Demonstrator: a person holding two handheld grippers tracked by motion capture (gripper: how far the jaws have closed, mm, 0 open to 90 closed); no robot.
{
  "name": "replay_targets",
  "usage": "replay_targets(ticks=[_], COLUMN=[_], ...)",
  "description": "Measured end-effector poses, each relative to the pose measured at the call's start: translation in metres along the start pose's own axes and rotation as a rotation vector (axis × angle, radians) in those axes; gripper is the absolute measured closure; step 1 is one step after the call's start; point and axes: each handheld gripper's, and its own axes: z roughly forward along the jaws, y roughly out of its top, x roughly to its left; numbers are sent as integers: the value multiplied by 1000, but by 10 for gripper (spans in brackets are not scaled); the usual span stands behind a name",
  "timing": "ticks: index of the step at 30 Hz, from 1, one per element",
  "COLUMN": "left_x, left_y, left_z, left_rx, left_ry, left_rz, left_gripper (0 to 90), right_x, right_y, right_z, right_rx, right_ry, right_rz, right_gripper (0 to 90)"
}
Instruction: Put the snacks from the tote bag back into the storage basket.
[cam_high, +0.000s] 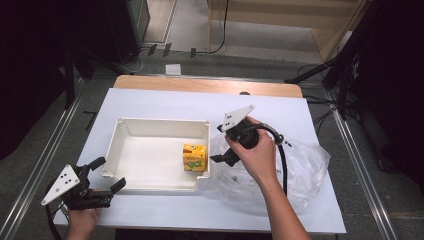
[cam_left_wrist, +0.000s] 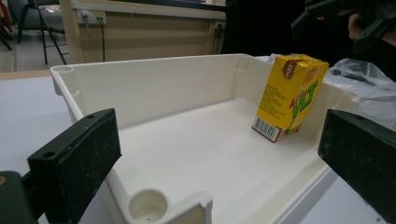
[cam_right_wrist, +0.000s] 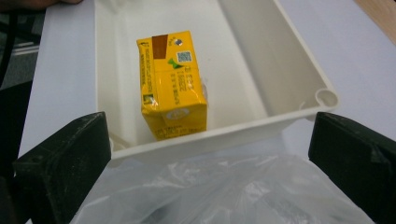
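High view: left gripper (cam_high: 107, 173) with jaws apart at the white tray's (cam_high: 150, 122) near left corner; right gripper (cam_high: 218, 143) parted over a clear plastic bag (cam_high: 300, 170), just beside the tray's right wall.
Left gripper view: yellow drink carton (cam_left_wrist: 289, 95) stands ahead, inside the tray.
Right gripper view: carton (cam_right_wrist: 170, 84) just beyond the spread, empty jaws.

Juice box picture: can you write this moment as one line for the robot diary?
left gripper: open, near tray corner | right gripper: open, over bag | carton: in tray, leaning on its wall
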Motion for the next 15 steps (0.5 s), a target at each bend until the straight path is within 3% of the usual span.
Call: replay_targets(ticks=[3,5,7,8,15], left_x=[1,1,0,0,0], left_y=[0,0,0,0,-1], left_z=[-1,-1,0,0,-1], left_rx=[-15,-14,-4,-3,-6], left_ry=[-1,1,2,2,9], left_rz=[-19,-15,-6,-5,-2], left_gripper=[0,0,0,0,0], right_x=[1,1,1,2,4], right_y=[-8,-19,-22,-27,-43], right_z=[-4,-11,-13,-16,-26], right_rx=[-24,-44,-51,-76,-136], right_ry=[-16,-72,-81,-109,-121], right_rz=[25,37,47,59,88], right_gripper=[0,0,0,0,0])
